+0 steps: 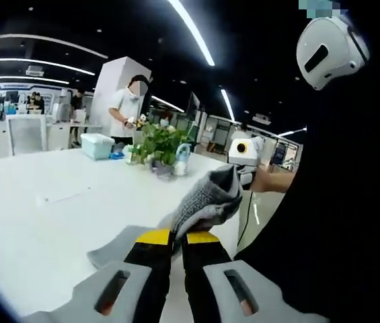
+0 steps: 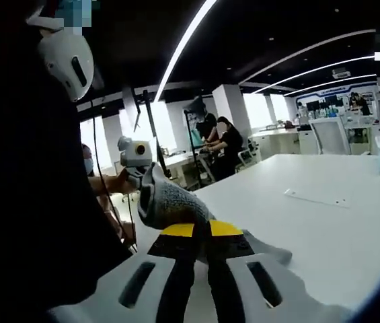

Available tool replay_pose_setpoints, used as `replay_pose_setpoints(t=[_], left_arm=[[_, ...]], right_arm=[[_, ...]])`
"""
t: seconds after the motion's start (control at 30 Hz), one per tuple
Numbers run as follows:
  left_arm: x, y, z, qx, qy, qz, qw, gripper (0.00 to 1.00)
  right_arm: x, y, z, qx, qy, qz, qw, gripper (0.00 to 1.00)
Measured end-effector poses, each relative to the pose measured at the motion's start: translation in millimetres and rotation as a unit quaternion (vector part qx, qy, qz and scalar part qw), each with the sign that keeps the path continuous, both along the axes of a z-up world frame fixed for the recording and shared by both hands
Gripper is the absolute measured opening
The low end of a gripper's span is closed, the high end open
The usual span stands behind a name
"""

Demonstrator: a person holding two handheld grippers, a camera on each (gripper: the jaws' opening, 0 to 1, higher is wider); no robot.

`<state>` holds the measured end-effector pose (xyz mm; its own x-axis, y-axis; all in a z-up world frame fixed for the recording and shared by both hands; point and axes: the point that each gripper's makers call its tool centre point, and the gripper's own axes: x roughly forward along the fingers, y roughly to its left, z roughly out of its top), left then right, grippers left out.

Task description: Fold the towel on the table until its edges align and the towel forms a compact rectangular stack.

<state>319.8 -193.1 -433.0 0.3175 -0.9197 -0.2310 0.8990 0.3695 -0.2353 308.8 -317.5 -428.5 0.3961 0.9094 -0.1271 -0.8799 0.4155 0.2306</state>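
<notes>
A grey knitted towel (image 1: pixel 206 195) hangs in the air over the near edge of the white table (image 1: pixel 42 222), stretched between both grippers. My left gripper (image 1: pixel 179 237), with yellow jaw tips, is shut on one end, and a loose flap trails down to the table at its left. My right gripper (image 1: pixel 242 176) clamps the far end, held by a hand. In the right gripper view the towel (image 2: pixel 169 202) runs from my right gripper (image 2: pixel 202 230), shut on it, up to the left gripper (image 2: pixel 139 178).
A potted plant (image 1: pixel 159 145), small bottles and a teal box (image 1: pixel 97 145) stand at the table's far side, where a person (image 1: pixel 126 111) stands. A thin strip (image 2: pixel 314 197) lies on the table (image 2: pixel 337 229). The operator's dark body (image 1: pixel 337 202) stands close beside the towel.
</notes>
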Motion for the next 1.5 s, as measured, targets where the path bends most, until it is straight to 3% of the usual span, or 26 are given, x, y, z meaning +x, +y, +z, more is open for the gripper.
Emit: replay_pose_setpoints(t=[0.37, 0.67, 0.93, 1.17, 1.5], left_arm=[[0.5, -3, 10.7, -0.014, 0.009, -0.014, 0.9998, 0.05], [4.0, -2, -4.7, -0.022, 0.053, -0.016, 0.9982, 0.06], [14.5, 0, -27.1, -0.036, 0.108, 0.004, 0.9935, 0.06], [22.2, 0, -36.3, -0.045, 0.133, 0.010, 0.9900, 0.06], [30.5, 0, -52.4, -0.057, 0.180, 0.016, 0.9820, 0.06]], right_arm=[[5, -2, 10.1, 0.024, 0.003, 0.001, 0.9997, 0.02], [10, -4, -5.4, 0.001, 0.018, 0.003, 0.9998, 0.02], [20, -6, -26.2, -0.013, 0.073, -0.002, 0.9972, 0.02], [30, -7, -36.4, -0.005, 0.103, 0.001, 0.9946, 0.02], [33, -7, -55.8, 0.007, 0.169, 0.000, 0.9855, 0.02]])
